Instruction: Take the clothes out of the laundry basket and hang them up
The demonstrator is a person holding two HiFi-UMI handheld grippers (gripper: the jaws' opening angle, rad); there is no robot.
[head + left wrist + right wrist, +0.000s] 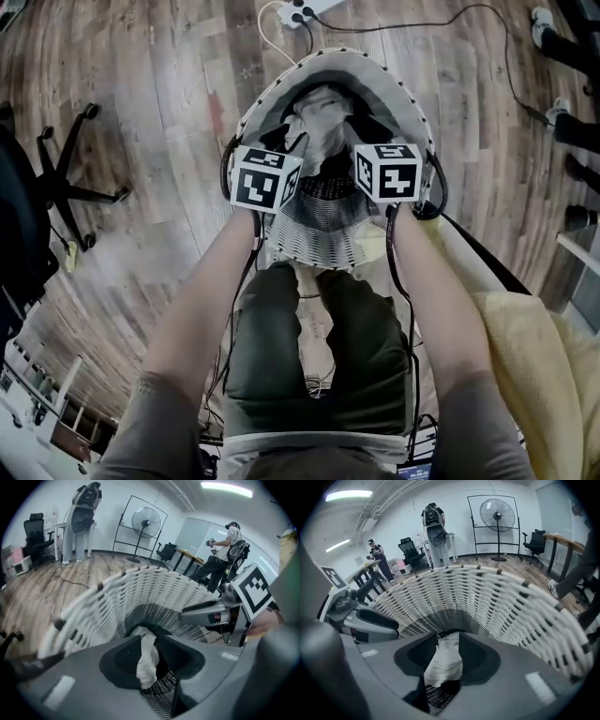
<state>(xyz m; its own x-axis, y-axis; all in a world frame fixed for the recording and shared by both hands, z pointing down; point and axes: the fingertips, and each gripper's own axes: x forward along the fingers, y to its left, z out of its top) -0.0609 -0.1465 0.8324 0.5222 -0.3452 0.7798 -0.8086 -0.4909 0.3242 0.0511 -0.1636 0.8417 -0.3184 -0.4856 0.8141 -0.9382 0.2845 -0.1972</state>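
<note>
The brown wood-plank floor (169, 112) carries a white woven plastic laundry basket (314, 246), which stands upright on the boards. Well apart from the basket, on its left, is the star-shaped wheeled base of a black office chair (70, 183). Just beyond the basket's far rim lies a white power strip (305, 9). Far to the basket's upper right, a person's white shoe (542, 16) rests on the planks.

1. wood plank floor (141, 112) running thru the room, power strip (302, 9) w/ cables lying on it.
2. black office chair (66, 178) standing nearby.
3. pedestal fan (497, 515) standing by white wall (457, 520); ceiling light (226, 488) glowing.
</note>
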